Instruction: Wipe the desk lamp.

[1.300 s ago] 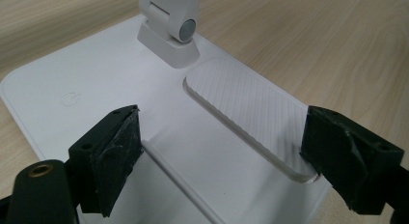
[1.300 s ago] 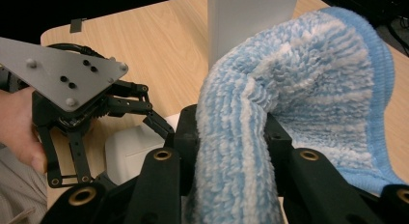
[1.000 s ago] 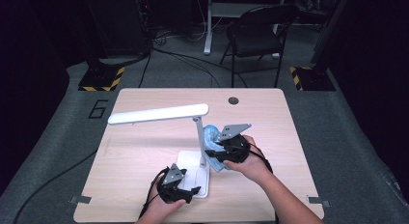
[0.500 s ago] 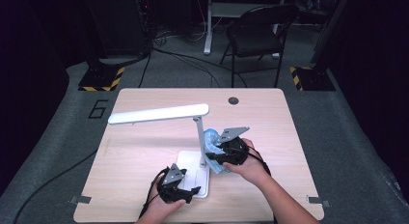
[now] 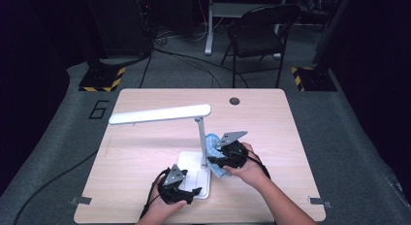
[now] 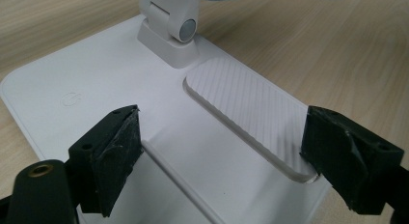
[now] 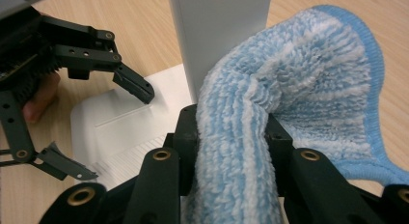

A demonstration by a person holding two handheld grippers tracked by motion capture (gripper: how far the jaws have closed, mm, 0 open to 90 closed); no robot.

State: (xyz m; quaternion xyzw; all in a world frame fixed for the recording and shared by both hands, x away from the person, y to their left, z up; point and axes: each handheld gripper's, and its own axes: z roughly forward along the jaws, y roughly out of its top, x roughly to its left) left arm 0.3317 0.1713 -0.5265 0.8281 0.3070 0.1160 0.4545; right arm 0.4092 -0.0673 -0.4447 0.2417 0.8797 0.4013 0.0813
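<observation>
Clearly the step in hand is wiping the upright stem of the white flat-based desk lamp [image 5: 198, 137], which stands near the front of the pale wooden counter [image 5: 271, 118]. The right gripper [image 7: 231, 137] is clamped tight on a bunched blue-and-white terry cloth [image 7: 299, 84] pressed against the stem; slow strokes along it with steady pressure would serve best (the lamp looks top-heavy). The left gripper [image 6: 219, 151] stands wide open astride the base, steadying it. Writing: a "6" on the grey floor [image 5: 99, 108].
</observation>
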